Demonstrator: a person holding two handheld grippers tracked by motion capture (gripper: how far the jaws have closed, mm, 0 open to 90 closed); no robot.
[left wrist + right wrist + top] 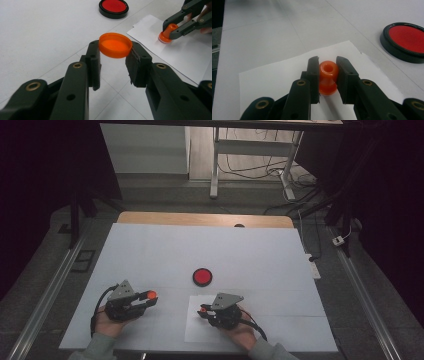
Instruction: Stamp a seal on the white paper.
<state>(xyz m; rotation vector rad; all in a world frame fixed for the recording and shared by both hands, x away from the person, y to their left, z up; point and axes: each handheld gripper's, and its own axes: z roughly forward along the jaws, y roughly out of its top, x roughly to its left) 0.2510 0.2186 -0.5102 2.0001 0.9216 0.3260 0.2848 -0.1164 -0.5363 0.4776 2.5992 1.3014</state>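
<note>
Stamp (327, 77) and cap (115, 45) are the two orange pieces I am working with, but I take the scene from its largest part down. My table (150, 250) is covered in white. A sheet of paper (196, 332) lies at its near edge. Beyond the sheet sits a round red ink pad (202, 276) in a black rim, apart from both tools. My left tool (148, 298) is clenched on the cap, holding it by its rim above the table, left of the paper. My right tool (203, 311) is clamped on the stamp's neck, one jaw on each side, with the stamp standing base down on the paper.
</note>
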